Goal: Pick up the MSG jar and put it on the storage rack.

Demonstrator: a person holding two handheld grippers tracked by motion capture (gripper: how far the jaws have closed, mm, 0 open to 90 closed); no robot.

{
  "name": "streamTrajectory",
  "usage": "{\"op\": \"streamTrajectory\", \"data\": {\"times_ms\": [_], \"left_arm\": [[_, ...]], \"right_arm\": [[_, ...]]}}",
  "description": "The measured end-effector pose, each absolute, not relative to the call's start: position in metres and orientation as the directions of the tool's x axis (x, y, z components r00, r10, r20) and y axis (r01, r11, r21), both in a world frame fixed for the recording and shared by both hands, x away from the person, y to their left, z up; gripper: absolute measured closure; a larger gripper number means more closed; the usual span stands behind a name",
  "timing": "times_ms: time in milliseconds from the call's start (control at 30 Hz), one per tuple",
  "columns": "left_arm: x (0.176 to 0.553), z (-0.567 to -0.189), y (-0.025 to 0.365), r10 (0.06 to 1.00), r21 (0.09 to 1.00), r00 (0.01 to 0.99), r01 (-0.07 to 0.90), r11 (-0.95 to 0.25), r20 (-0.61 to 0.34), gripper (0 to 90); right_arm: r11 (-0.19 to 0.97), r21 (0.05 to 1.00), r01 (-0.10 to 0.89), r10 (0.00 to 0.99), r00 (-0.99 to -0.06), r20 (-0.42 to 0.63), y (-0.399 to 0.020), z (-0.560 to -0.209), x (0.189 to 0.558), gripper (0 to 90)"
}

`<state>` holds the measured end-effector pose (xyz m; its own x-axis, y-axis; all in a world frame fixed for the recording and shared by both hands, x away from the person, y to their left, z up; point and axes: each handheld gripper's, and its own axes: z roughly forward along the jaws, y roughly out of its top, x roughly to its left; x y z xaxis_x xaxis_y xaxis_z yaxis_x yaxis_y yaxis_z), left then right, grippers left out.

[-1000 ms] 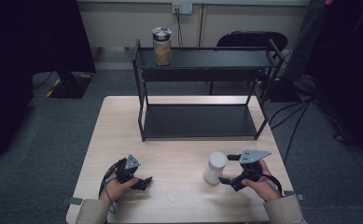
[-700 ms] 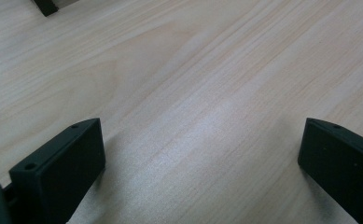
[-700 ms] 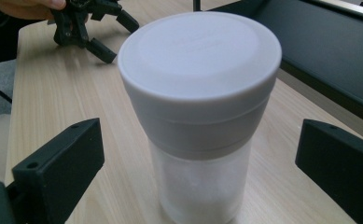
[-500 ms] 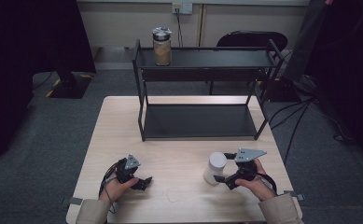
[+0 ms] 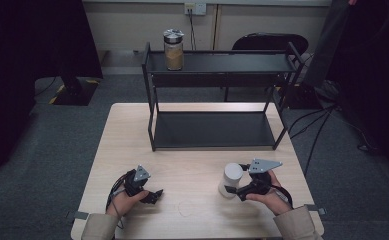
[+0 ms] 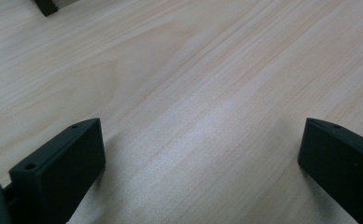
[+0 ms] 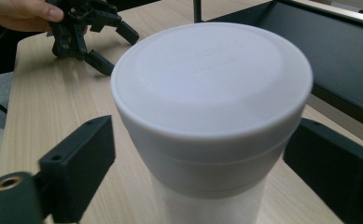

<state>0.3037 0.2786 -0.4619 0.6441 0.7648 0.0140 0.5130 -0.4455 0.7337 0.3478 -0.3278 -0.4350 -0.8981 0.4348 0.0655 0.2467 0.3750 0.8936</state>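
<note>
Right gripper view puts the white lidded container (image 7: 211, 126) squarely between my right tongs (image 7: 202, 177), standing upright on the surface (image 7: 44, 116) with its flat round lid facing the camera. Those jaws have just been closing in on it; each black pad sits beside the container wall, yet I see a narrow gap on either side, so the tongs are spread around it rather than pinching it. From the high view, the right tongs (image 5: 237, 190) sit at the near right part of the surface (image 5: 192, 160), with the white lidded container (image 5: 230, 180) just left of my right hand (image 5: 264, 195). My left tongs (image 5: 154, 196) rest low at the near left part of the surface, well apart from the container, gripped by my left hand (image 5: 127, 200). Left gripper view shows those jaws spread wide with bare wood grain between them. Farther back on the surface stands a black two-tier rack (image 5: 217, 100), and a glass jar with a metal lid (image 5: 173, 49) stands upright at the left end of its top shelf. A faint round mark (image 5: 187, 207) lies on the wood between my hands.
</note>
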Motion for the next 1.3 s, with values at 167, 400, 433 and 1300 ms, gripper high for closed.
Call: {"op": "streamTrajectory", "data": {"times_ms": [167, 400, 433, 1300], "left_arm": [[0.304, -0.462, 0.279, 0.764, 0.733, 0.645, 0.513, -0.448, 0.016, 0.0], [0.304, -0.462, 0.279, 0.764, 0.733, 0.645, 0.513, -0.447, 0.016, 0.0], [0.304, -0.462, 0.279, 0.764, 0.733, 0.645, 0.513, -0.447, 0.016, 0.0], [0.304, -0.462, 0.279, 0.764, 0.733, 0.645, 0.513, -0.448, 0.016, 0.0]], "right_arm": [[0.367, 0.899, 0.238, 0.438, -0.897, 0.058, -0.329, -0.436, 0.348, 24.3], [0.377, 0.901, 0.213, 0.419, -0.907, 0.040, -0.330, -0.437, 0.350, 32.7], [0.377, 0.901, 0.213, 0.419, -0.907, 0.040, -0.330, -0.437, 0.350, 32.7], [0.432, 0.886, 0.170, 0.420, -0.907, -0.030, -0.318, -0.419, 0.340, 35.0]]}}
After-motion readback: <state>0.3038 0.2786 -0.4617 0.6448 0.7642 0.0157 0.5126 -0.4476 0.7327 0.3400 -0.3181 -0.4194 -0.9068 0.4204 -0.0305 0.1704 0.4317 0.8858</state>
